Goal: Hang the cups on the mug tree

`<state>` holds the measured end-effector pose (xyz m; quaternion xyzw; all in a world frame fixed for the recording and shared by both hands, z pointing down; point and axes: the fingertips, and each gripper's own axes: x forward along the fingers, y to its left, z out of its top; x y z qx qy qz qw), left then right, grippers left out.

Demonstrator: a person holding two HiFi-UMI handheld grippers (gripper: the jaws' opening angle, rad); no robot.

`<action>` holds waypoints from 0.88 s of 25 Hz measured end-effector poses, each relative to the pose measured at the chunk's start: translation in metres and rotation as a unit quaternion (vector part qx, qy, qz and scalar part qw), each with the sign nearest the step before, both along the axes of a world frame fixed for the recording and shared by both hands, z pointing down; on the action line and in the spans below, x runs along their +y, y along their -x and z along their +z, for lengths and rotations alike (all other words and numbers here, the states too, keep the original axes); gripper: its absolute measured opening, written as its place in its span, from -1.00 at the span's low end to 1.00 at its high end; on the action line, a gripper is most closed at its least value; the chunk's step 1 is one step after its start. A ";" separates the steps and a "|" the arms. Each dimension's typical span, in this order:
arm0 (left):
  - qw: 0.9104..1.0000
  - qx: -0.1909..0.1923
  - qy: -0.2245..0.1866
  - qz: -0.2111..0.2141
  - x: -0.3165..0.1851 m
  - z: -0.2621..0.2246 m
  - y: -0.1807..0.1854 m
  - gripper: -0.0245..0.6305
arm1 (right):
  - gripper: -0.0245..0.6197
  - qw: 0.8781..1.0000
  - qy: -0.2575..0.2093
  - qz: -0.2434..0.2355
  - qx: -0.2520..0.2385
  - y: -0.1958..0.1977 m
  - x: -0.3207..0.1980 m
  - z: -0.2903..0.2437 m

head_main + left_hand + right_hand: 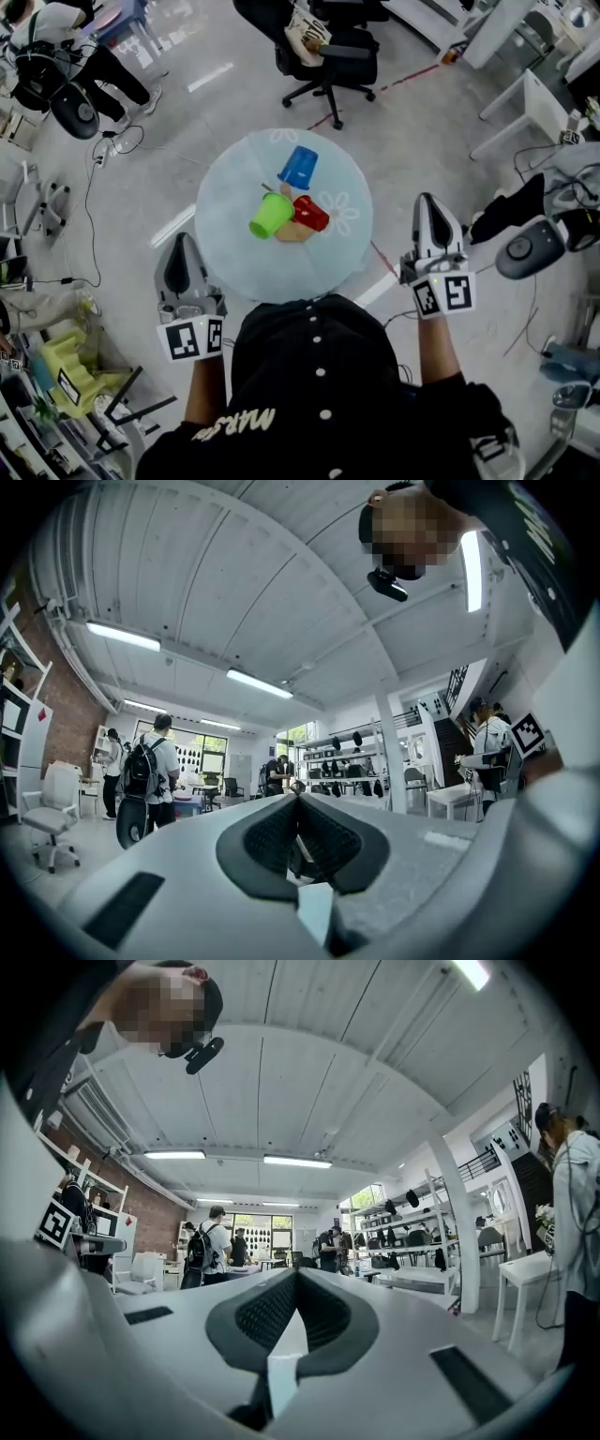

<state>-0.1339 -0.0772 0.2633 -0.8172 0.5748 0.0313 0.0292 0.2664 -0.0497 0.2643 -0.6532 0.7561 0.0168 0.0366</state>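
1. Grey workshop floor seen from overhead. A round table with a pale blue cloth stands straight ahead of the person, and a black office chair is beyond it.
2. Left gripper: jaws closed tip to tip with nothing between them. Its own view shows only the room past the tips. It is held level at the person's left, short of the table edge.
3. Right gripper: jaws pressed together too, and empty. It is level at the person's right, beside the table rim and not over it.
4. The task things are clustered mid-table, well apart from both grippers. The blue cup is farthest from the person. The green cup and red cup sit side by side, closer in. The wooden mug tree shows only as a tan patch just beside those two.
5. Stage: from straight above it can't be told whether the cups hang on pegs or lie on the cloth round the trunk. The scene fits three cups down and waiting. It fits equally well three cups hung and both hands clear.
6. Care points (a judgement):
   - No handle can be made out on any cup, so handle direction needs a lower look before any grip.
   - The cups crowd the tree, so a sideways nudge could knock a neighbouring cup or tip the tree.
   - Closed jaws would need to open before they reach anything.
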 end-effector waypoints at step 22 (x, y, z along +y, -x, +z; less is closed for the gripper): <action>1.000 -0.001 0.002 0.001 -0.007 0.002 -0.005 -0.94 | -0.92 1.000 0.022 -0.019 0.008 0.017 -0.019 0.010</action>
